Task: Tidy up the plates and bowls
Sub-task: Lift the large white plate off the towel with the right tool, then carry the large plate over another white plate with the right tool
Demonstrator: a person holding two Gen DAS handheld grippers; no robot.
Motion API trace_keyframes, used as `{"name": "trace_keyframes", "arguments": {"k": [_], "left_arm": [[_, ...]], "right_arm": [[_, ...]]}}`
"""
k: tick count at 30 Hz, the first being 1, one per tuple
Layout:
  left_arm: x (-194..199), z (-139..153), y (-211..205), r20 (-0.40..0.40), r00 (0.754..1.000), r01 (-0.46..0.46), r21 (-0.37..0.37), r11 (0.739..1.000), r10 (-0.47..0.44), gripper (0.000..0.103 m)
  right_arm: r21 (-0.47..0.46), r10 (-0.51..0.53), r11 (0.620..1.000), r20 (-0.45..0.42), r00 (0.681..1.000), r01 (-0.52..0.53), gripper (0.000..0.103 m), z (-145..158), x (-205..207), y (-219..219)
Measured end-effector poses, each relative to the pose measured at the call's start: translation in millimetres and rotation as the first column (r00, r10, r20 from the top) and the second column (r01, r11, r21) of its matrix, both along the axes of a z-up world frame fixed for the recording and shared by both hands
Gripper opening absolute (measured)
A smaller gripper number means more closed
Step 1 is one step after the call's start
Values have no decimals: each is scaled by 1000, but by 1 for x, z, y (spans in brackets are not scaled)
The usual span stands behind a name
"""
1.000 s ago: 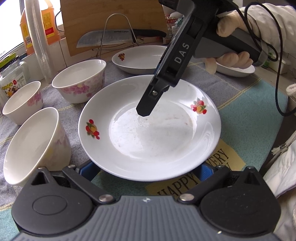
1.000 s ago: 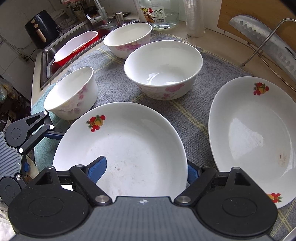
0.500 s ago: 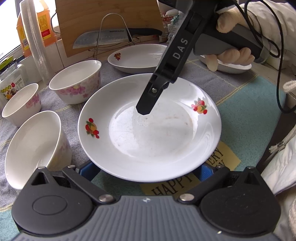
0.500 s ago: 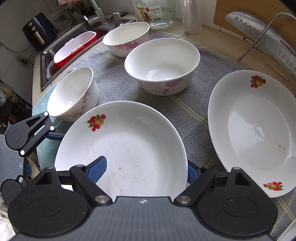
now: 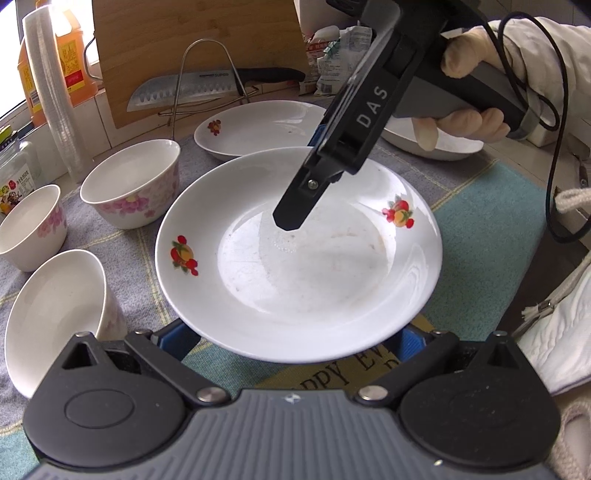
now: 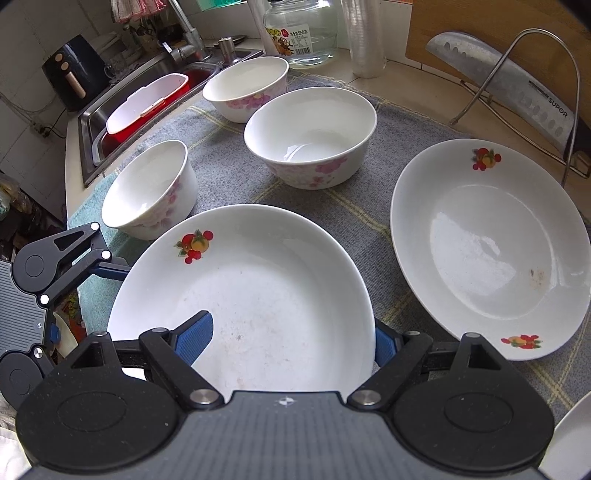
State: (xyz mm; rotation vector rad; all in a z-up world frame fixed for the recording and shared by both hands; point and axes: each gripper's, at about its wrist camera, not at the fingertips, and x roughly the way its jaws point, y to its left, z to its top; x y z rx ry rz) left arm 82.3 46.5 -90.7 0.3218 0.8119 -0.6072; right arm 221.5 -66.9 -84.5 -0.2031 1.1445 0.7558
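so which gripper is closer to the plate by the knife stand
Right. The right gripper straddles the front plate's rim on the side next to the plate by the knife stand. The left gripper is at the front plate's opposite rim, farther off.

The plate (image 5: pixel 299 266) looks like glazed white ceramic, glossy at the rim, its centre dulled by faint scuffs and smears. The bowls (image 6: pixel 310 136) share that shiny glaze, with pink flower prints. Under them lies a grey woven cloth (image 6: pixel 373 206), matt and coarse, beside a teal towel (image 5: pixel 487 229). The right gripper (image 5: pixel 291 221) is matt black plastic with blue rubbery pads. A wooden board (image 5: pixel 199 33) stands behind a brushed steel knife (image 5: pixel 184 88) and a wire rack (image 6: pixel 535 92).
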Motion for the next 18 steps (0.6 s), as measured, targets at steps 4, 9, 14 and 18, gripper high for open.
{"name": "trace_keyframes", "arguments": {"k": [4,9,14,18], "left_arm": [[3,5,-12,3,1000,23,1,1000,-23,102],[7,12,-30,11,998,62,1,998,-62,102],[13,18,-52,15,994,107,0,994,-107,102],[18,22,-70,20,989,145,2,990,-145,102]], "right_arm": [[5,-25,1000,14,1000,25,90,6,-4,-14],[8,-61,998,36,997,61,90,15,-9,-37],[10,-105,994,57,993,105,90,22,-14,-63],[11,-144,990,70,987,143,90,26,-18,-85]]}}
